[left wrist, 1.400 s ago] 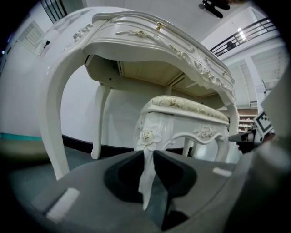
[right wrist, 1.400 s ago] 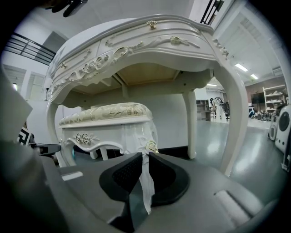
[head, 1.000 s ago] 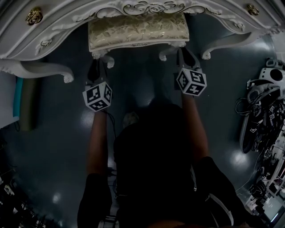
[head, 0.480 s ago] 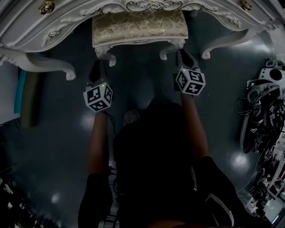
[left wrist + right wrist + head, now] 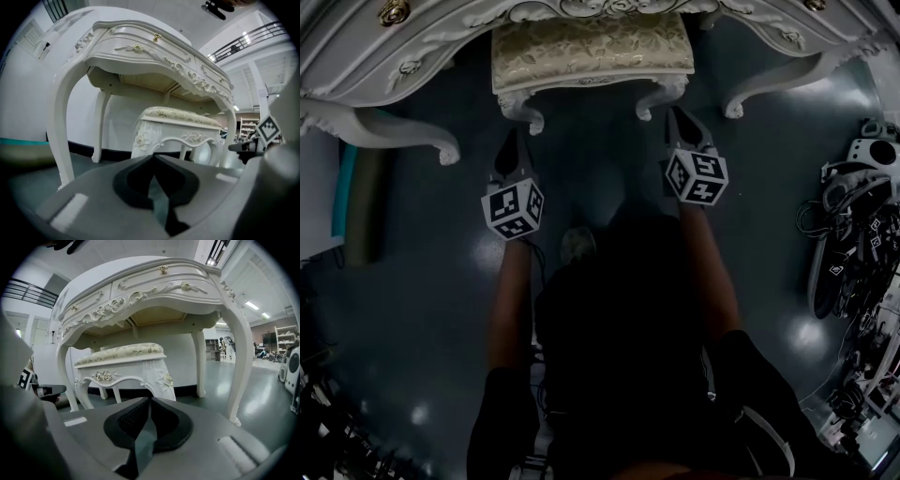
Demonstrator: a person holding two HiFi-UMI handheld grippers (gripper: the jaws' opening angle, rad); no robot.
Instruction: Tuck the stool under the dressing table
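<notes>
Now, at eleven o'clock in the head view, the left tongs (image 5: 514,148) are hovering just short of the stool's near left leg, tips pinched together on nothing. At twelve, the cream-cushioned stool (image 5: 591,52) is sitting mostly beneath the dressing bench (image 5: 356,66). At one, the right tongs (image 5: 680,120) are hanging closed and empty beside its right leg.

The head camera looks steeply down onto the glossy dark floor (image 5: 422,309). Cameras on the left tool (image 5: 153,157) and right tool (image 5: 149,399) sit low and close, facing the white carved cushioned stool (image 5: 178,126), which all views share.
</notes>
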